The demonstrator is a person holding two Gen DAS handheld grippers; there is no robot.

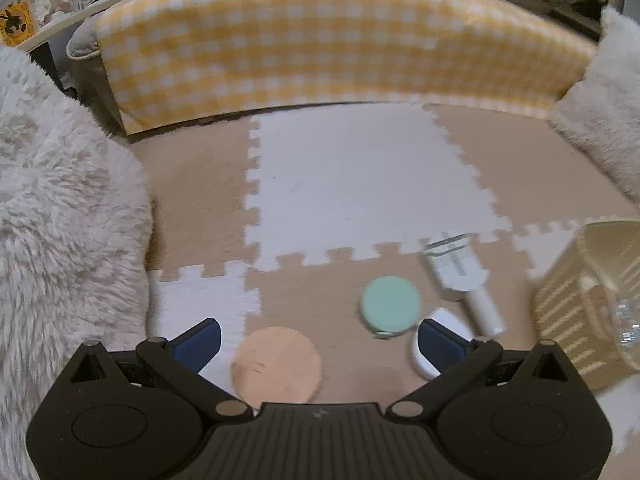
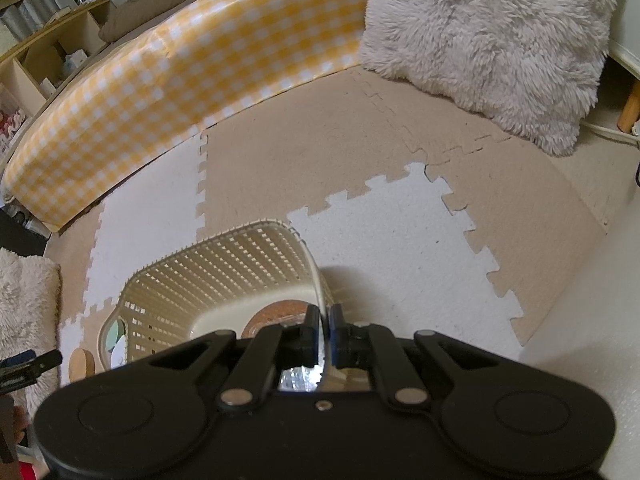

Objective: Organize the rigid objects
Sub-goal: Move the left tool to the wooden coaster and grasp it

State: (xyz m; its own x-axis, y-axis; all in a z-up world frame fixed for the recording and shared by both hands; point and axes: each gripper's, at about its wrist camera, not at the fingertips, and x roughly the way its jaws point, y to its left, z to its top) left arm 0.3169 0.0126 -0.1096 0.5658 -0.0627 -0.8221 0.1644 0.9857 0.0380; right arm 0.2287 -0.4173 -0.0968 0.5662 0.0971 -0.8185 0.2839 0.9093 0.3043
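Left fingers [image 1: 204, 340] spread, empty; right fingers [image 2: 310, 332] pinch basket [image 2: 224, 264] rim. Cork coaster [image 1: 277, 364], green disc [image 1: 390, 306], brush [image 1: 460, 276] left out.

both views look steeply down and forward from close above the foam floor mat [image 1: 360, 184], toward the yellow checked cushion [image 1: 320, 40] along its far edge. the right wrist view sits nearest the slatted basket [image 2: 224, 264], which both views share.

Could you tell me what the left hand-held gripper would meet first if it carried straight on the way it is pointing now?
Probably the round cork coaster, lying on the foam mat between the open fingers of the left hand-held gripper; depth is hard to judge.
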